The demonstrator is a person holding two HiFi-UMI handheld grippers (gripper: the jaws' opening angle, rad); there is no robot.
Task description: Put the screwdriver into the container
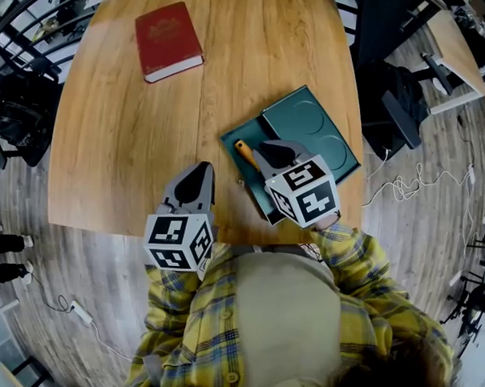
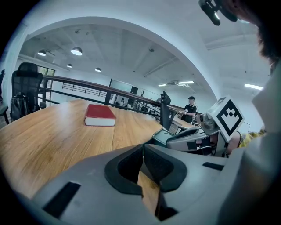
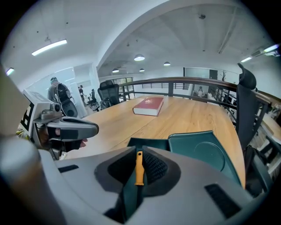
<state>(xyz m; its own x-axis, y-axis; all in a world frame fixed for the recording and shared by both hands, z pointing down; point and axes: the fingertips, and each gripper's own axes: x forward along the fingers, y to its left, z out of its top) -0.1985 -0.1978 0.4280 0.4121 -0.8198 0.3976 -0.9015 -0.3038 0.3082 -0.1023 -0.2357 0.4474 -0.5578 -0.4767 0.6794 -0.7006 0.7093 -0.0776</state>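
A screwdriver with an orange handle (image 1: pixel 245 153) lies along the left part of the dark green container (image 1: pixel 314 124), which sits near the table's front right edge. My right gripper (image 1: pixel 266 154) is over that part of the container. In the right gripper view the orange handle (image 3: pixel 139 167) stands between the two pads, which press on it from both sides; the shaft is hidden below. My left gripper (image 1: pixel 202 171) hovers over bare wood left of the container; its jaws (image 2: pixel 143 147) meet at the tips with nothing between them.
A red book (image 1: pixel 168 40) lies at the far left of the wooden table (image 1: pixel 116 143). The container's right half holds round recesses (image 3: pixel 206 151). The table's front edge runs just under both grippers. Chairs and a cable are on the floor to the right (image 1: pixel 403 103).
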